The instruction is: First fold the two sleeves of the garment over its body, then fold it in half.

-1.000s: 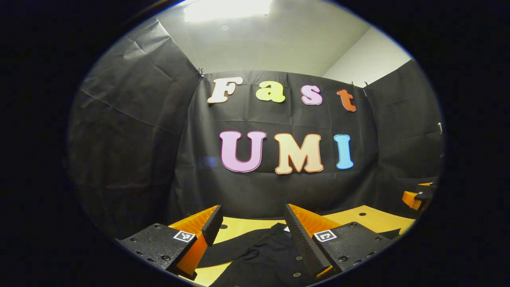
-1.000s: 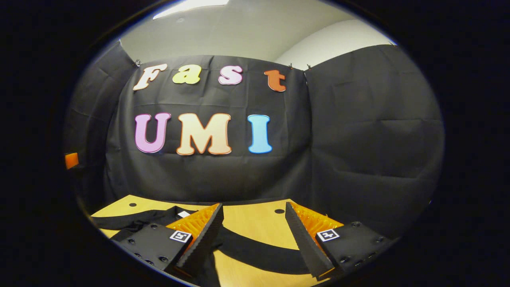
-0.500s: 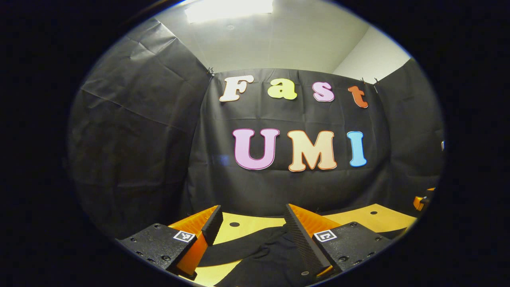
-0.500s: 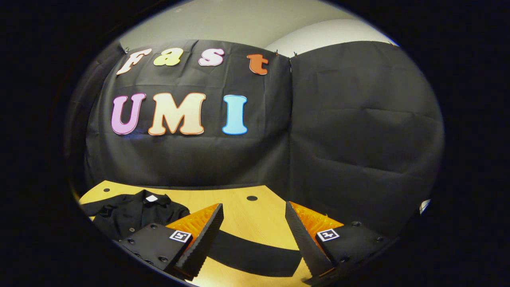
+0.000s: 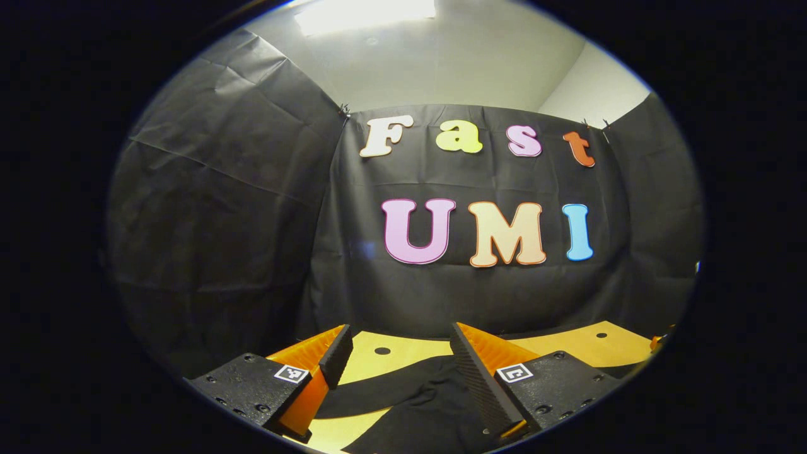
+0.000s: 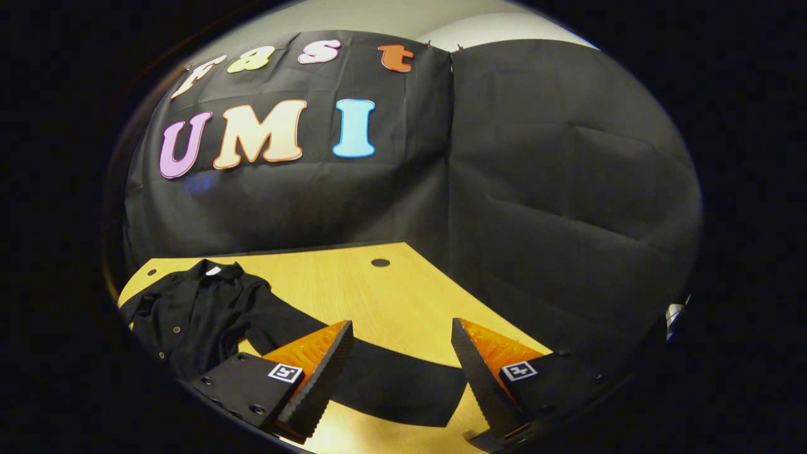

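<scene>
Black garment [image 6: 202, 315] — sleeve [image 6: 391, 384] outstretched — on wooden table [image 6: 353, 284].

So the light wooden table [image 6: 378, 296] is carrying a black button-up garment [image 6: 195, 315], lying unfolded near its far left corner, one sleeve [image 6: 391, 381] stretching toward the right edge.

— Where does the left gripper view look from?

— Low over the table [image 5: 403, 353], nearly level, facing the booth's back wall, with the left tongs [image 5: 397, 362] spread wide at its bottom edge.

— And the right gripper view?

— Higher and tipped downward, turned toward the right-hand corner of the booth; the right tongs [image 6: 403, 369] stand apart above the wood.

— What do they share?

— The back wall, the table, and the black garment [image 6: 195, 312], near in the left gripper view [image 5: 416, 403].
</scene>
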Available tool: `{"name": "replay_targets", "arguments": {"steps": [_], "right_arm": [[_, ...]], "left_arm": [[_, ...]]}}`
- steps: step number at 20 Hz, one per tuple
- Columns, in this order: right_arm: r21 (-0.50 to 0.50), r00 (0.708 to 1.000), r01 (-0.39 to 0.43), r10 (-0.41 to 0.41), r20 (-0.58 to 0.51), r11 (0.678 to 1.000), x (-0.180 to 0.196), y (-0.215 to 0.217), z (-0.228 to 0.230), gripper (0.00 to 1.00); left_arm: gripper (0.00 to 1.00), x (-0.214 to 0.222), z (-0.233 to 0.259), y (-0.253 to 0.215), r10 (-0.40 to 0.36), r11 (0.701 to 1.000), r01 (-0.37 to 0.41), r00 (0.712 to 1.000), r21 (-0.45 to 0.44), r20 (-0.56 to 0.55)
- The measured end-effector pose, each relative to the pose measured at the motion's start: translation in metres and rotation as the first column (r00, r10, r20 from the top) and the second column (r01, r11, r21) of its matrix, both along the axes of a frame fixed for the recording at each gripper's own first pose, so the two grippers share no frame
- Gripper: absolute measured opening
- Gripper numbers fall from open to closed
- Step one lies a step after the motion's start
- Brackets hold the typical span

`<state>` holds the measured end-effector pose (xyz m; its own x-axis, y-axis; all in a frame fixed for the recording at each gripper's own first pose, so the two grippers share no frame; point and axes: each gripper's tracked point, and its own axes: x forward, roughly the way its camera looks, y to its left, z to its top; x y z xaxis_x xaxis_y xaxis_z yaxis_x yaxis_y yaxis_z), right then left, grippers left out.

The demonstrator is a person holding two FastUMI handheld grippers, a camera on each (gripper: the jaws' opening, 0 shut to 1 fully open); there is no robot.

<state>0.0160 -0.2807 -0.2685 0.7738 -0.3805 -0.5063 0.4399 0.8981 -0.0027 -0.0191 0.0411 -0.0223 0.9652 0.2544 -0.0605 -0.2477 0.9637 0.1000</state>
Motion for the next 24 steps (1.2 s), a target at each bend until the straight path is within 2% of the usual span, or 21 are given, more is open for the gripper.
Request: {"name": "replay_targets", "arguments": {"steps": [5, 10, 15, 19, 24], "right_arm": [[0.088, 0.997, 0.058, -0.052, -0.064, 0.994, -0.009, -0.001, -0.038, 0.98], [0.117, 0.987, 0.110, -0.094, -0.130, 0.987, -0.020, -0.005, -0.069, 0.99], [0.165, 0.974, 0.135, -0.100, -0.203, 0.977, -0.029, 0.003, -0.093, 0.99], [0.170, 0.967, 0.115, -0.072, -0.243, 0.979, -0.048, 0.009, -0.104, 0.99], [0.182, 0.957, 0.108, -0.053, -0.285, 0.977, -0.052, 0.018, -0.126, 0.99]], "left_arm": [[0.91, 0.002, -0.001, -0.008, -0.014, 1.000, 0.014, 1.000, 0.004, -0.003], [0.92, 0.004, -0.004, -0.013, -0.033, 0.999, 0.034, 0.999, 0.021, -0.018], [0.92, 0.001, -0.005, -0.008, -0.019, 0.999, 0.019, 1.000, 0.031, -0.024], [0.92, -0.002, -0.006, -0.009, -0.017, 1.000, 0.017, 0.999, 0.022, -0.029], [0.91, -0.007, -0.003, -0.012, -0.014, 0.999, 0.015, 1.000, 0.032, -0.025]]}}
